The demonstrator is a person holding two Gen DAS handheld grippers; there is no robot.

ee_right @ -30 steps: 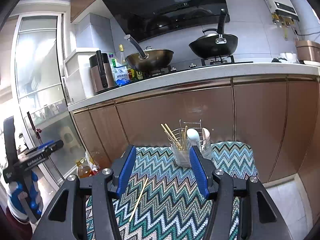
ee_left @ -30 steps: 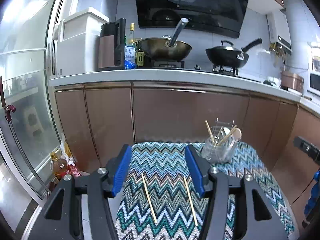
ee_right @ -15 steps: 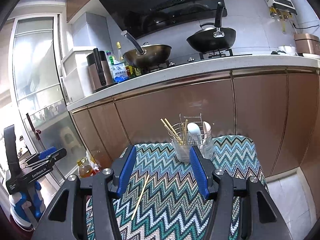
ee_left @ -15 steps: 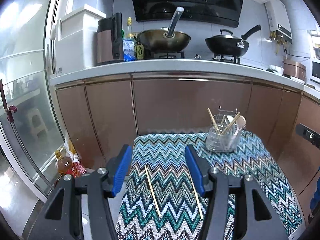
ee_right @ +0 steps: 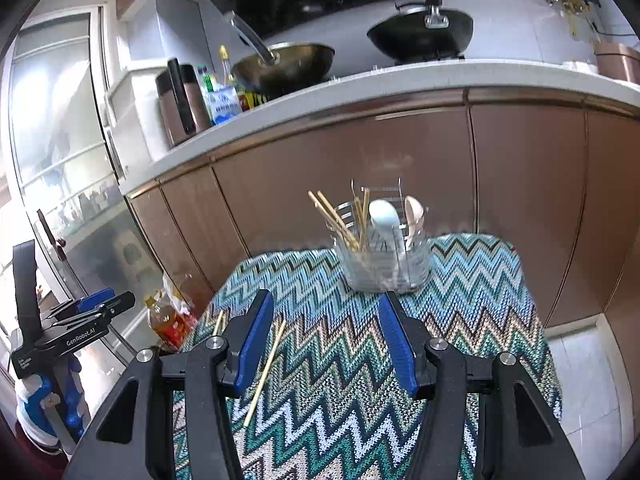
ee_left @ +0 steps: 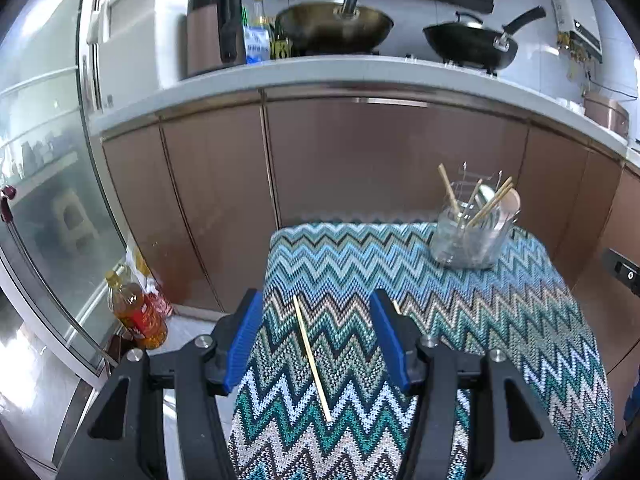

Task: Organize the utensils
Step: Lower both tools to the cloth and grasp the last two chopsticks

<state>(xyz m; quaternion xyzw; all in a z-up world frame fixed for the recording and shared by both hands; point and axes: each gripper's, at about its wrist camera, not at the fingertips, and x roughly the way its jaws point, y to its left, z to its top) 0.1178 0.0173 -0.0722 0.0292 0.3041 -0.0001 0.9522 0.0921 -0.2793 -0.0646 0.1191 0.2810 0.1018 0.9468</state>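
Note:
A clear utensil holder (ee_left: pixel 468 240) with several chopsticks and spoons stands at the far right of a zigzag-patterned cloth (ee_left: pixel 500 320); it also shows in the right wrist view (ee_right: pixel 386 258). A loose chopstick (ee_left: pixel 312 358) lies on the cloth between the open fingers of my left gripper (ee_left: pixel 320 340). A second chopstick (ee_left: pixel 396 306) is mostly hidden behind the left gripper's right finger. In the right wrist view one chopstick (ee_right: pixel 266 372) lies between the open fingers of my right gripper (ee_right: pixel 326 344), another chopstick (ee_right: pixel 218 322) further left. Both grippers are empty and above the cloth.
Brown kitchen cabinets (ee_left: pixel 360 160) stand behind the table, with woks on the counter above. An oil bottle (ee_left: pixel 136 312) stands on the floor at the left. The left gripper (ee_right: pixel 68 332) shows at the left of the right wrist view.
Both grippers have moved forward and tilted down toward the cloth, so the chopsticks and holder look closer. The chopsticks and holder have not moved. Both grippers stay open.

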